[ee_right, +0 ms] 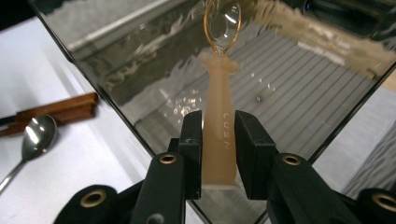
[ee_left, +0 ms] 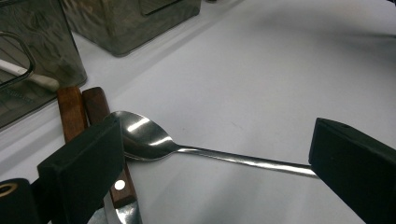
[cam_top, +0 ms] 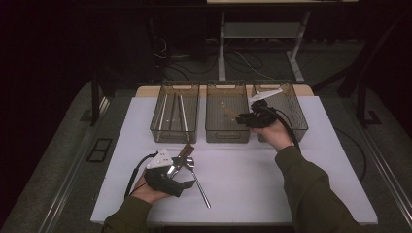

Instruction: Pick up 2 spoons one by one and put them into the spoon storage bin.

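My right gripper (ee_right: 218, 135) is shut on the beige handle of a small spoon (ee_right: 218, 107) with a clear amber bowl. It holds the spoon over the middle clear bin (ee_right: 116, 70), and in the high view this gripper (cam_top: 244, 119) hovers at that bin's right edge. A steel spoon (ee_left: 144, 135) lies on the white table next to two wood-handled knives (ee_left: 72, 112). My left gripper (ee_left: 217, 161) stands open low over the steel spoon, one jaw at the bowl and the other at the handle's end. In the high view the left gripper (cam_top: 186, 174) is at the front left.
Three clear bins stand in a row at the table's back: the left bin (cam_top: 175, 128) holds several long utensils, then the middle bin (cam_top: 227, 136) and the right bin (cam_top: 297, 124). A desk frame and cables lie on the floor beyond the white table (cam_top: 272, 179).
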### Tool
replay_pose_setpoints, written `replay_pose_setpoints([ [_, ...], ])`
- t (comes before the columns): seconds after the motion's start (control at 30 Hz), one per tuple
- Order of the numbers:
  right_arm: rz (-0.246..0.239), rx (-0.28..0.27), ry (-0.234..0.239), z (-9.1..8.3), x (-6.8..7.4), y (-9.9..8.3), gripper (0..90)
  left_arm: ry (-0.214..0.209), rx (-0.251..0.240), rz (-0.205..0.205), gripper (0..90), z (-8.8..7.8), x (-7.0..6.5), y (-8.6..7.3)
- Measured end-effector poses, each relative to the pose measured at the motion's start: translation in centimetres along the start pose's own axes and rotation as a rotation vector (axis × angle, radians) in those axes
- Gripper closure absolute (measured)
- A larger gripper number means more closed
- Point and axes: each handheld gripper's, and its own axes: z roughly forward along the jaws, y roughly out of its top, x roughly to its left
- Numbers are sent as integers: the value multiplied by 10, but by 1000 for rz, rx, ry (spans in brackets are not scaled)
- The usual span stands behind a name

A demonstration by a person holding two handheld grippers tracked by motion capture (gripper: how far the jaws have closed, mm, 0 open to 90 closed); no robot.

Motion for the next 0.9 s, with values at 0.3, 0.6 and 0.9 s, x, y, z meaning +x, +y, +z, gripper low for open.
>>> replay_pose_setpoints([
  [0.3,19,83,-4,17,-2,-1,729,-2,-2,0,20,0,0,0],
  [0.6,82,11,14,5,-8,0,491,-2,-1,0,20,0,0,0],
  [0.9,73,-74,76,-18,-3,-13,290,4,7,0,20,0,0,0],
])
